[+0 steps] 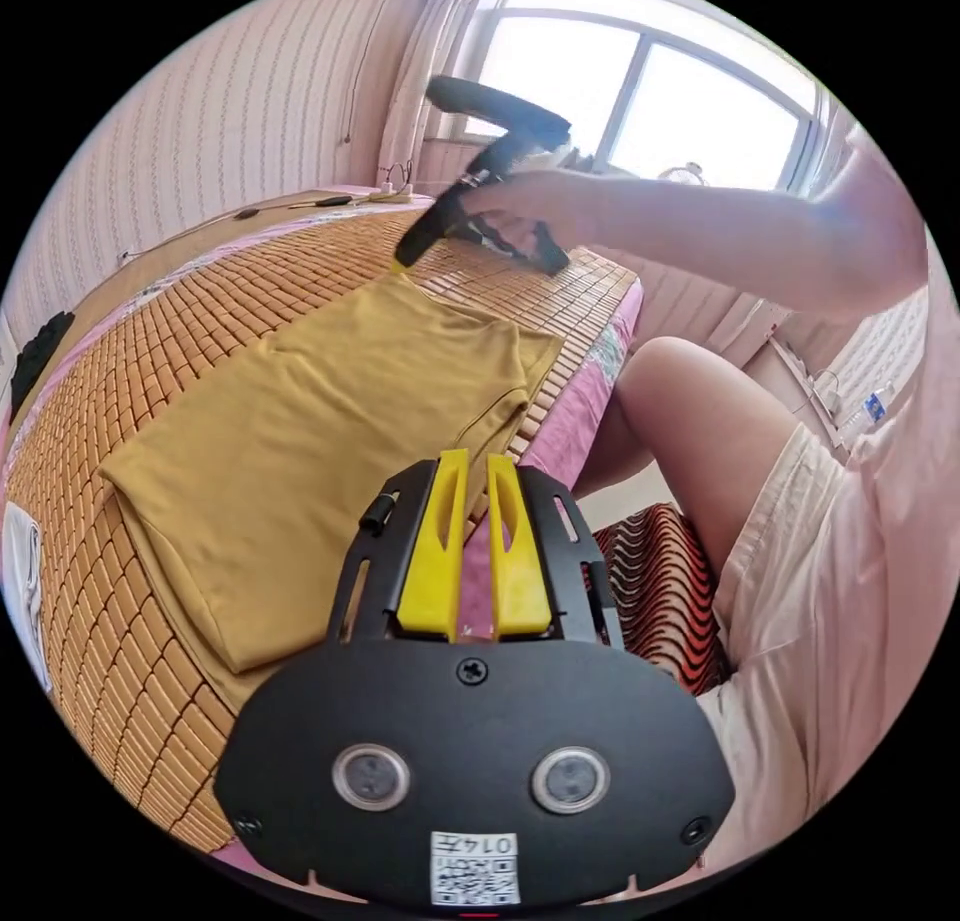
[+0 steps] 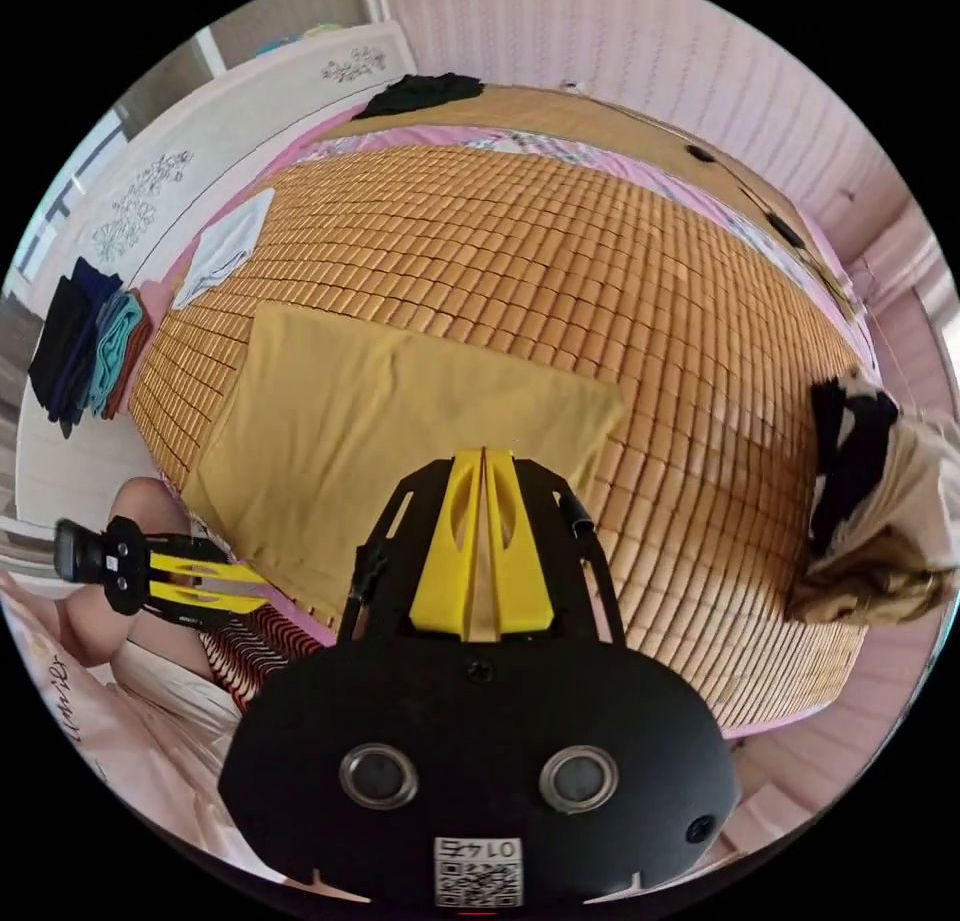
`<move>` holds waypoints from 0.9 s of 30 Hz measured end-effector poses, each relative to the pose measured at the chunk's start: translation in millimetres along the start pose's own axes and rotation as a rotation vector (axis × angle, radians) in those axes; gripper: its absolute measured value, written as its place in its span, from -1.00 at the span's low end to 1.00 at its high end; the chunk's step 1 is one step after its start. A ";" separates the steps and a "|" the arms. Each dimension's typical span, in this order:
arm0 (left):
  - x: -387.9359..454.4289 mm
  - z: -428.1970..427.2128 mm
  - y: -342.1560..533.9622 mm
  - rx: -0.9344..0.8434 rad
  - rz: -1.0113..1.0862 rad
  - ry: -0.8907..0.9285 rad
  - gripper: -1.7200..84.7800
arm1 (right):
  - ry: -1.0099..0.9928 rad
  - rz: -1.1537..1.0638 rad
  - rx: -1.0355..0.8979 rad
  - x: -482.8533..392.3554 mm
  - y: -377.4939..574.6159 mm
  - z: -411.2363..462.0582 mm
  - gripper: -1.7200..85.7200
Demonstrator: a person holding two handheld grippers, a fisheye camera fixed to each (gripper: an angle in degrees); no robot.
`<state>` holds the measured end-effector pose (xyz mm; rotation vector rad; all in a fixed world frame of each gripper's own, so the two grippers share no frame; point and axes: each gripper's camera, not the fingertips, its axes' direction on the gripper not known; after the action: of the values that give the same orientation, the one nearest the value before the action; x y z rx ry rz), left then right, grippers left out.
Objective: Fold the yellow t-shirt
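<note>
The yellow t-shirt (image 1: 330,411) (image 2: 380,421) lies flat on the bamboo mat (image 1: 130,361) (image 2: 600,261), folded in to a long rectangle near the bed's edge. My left gripper (image 1: 478,461) hovers just off that edge by the shirt's near corner, its jaws slightly apart and holding nothing; in the right gripper view the left gripper (image 2: 255,583) sits low on the left. A hand holds my right gripper (image 1: 402,261) at the shirt's far corner. My right gripper (image 2: 483,453) has its jaws together over the cloth; I see no cloth pinched or lifted.
A loose heap of clothes (image 2: 870,501) sits at the mat's right. Folded clothes (image 2: 85,351) are stacked on the left, with a white garment (image 2: 225,246) and a black one (image 2: 420,91) farther off. The person's knee (image 1: 690,411) and a patterned seat (image 1: 665,581) are beside the bed.
</note>
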<state>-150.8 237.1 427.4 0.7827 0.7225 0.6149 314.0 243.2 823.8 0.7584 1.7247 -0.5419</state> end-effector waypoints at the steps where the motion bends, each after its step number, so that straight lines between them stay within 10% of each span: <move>1: 3.7 -1.4 -4.3 0.032 -0.011 -0.005 -0.78 | 0.004 0.073 -0.002 19.8 34.0 -1.9 -0.87; 21: 98.3 150.8 -107.9 -0.034 0.155 -0.067 -0.50 | -0.558 0.301 0.157 190.9 234.1 -15.5 -0.93; 27: 94.8 175.5 -122.3 -0.059 0.025 -0.095 -0.71 | -0.747 0.241 0.233 231.0 263.3 -13.6 -0.89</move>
<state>68.0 165.4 385.6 0.7621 0.6055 0.6149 455.9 483.2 611.2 0.7820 0.8789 -0.7484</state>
